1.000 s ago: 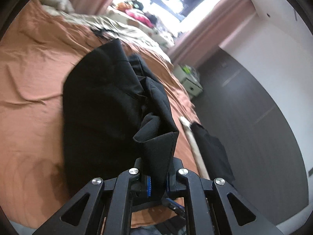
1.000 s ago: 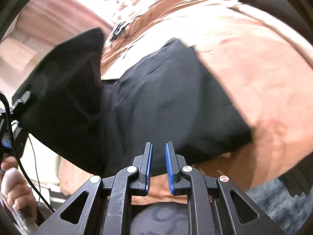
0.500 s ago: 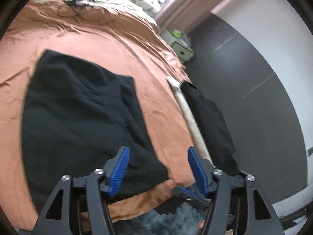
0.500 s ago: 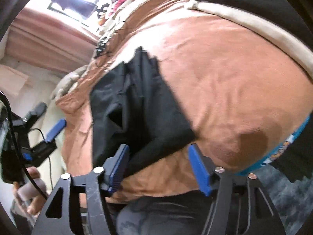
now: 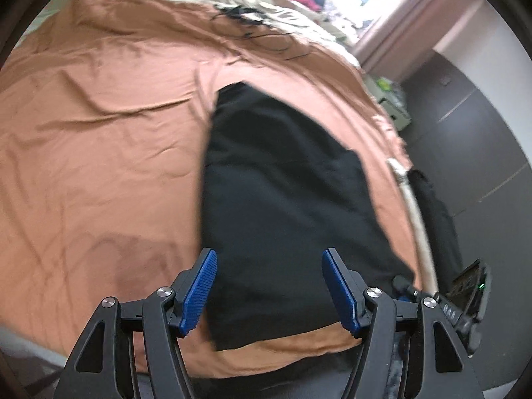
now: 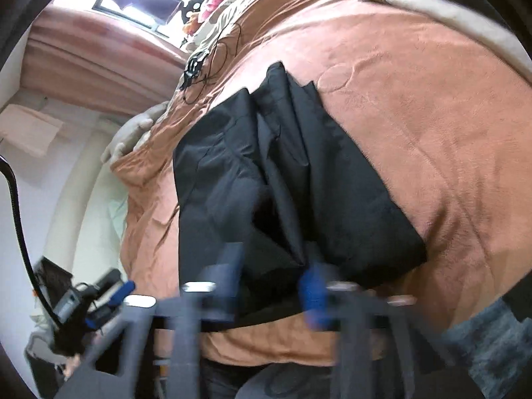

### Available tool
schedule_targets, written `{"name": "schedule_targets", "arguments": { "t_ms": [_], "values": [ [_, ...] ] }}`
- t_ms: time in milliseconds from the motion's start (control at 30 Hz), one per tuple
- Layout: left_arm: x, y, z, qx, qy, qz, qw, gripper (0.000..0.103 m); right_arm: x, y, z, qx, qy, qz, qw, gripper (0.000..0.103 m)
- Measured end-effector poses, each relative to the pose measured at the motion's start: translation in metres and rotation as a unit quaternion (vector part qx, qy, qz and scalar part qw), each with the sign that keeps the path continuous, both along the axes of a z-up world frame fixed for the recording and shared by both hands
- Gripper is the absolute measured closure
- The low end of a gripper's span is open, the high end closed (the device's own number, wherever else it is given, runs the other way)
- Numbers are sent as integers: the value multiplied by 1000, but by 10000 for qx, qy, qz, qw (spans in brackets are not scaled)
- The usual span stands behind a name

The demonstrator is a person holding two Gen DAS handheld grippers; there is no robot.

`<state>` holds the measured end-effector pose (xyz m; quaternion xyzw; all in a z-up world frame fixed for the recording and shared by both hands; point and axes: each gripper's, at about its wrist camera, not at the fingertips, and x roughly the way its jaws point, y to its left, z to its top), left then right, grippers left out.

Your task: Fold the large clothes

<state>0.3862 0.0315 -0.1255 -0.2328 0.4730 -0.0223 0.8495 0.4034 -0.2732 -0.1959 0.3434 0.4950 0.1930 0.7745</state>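
Now left gripper (image 5: 267,286) fingers wide and empty over black garment (image 5: 286,199); right gripper (image 6: 274,286) fingers blurred, closing, seemingly gripping nothing.

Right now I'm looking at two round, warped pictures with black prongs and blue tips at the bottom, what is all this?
Each picture comes from a wide-angle camera fixed on a hand-held gripper that a person carries, one per hand; no robot. The prongs are its two fingers. The left hand-held gripper stands open and holds nothing, just above the black garment spread on an orange bedsheet. The other view shows the right hand-held gripper, blurred, its jaws closing at the garment's near edge; whether they grip yet is unclear. Cables lie farther up the bed.
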Motion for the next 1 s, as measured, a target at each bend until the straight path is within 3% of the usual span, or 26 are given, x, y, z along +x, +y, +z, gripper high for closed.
{"name": "schedule_targets", "arguments": {
  "t_ms": [33, 200, 433, 533, 633, 1000],
  "values": [
    [-2, 2, -5, 50, 71, 29, 10000, 36, 0, -1, 0, 20, -97, 23, 9999, 88],
    [-6, 4, -34, 45, 411, 85, 9991, 36, -7, -10, 0, 43, -252, 44, 9997, 90],
    [-6, -14, -61, 36, 536, -10, 9986, 36, -8, -38, -16, 91, -73, -233, 9997, 91],
    [-6, -24, -65, -45, 531, -143, 9985, 44, -4, -47, -27, 190, 42, -273, 9994, 91],
    [-4, -35, -66, -264, 515, -358, 9977, 65, 2, -52, -38, 270, 187, -279, 9991, 91],
    [-12, -47, -63, -168, 496, -499, 9974, 77, -10, -47, -33, -96, 165, -373, 9991, 91]
  ]
}}
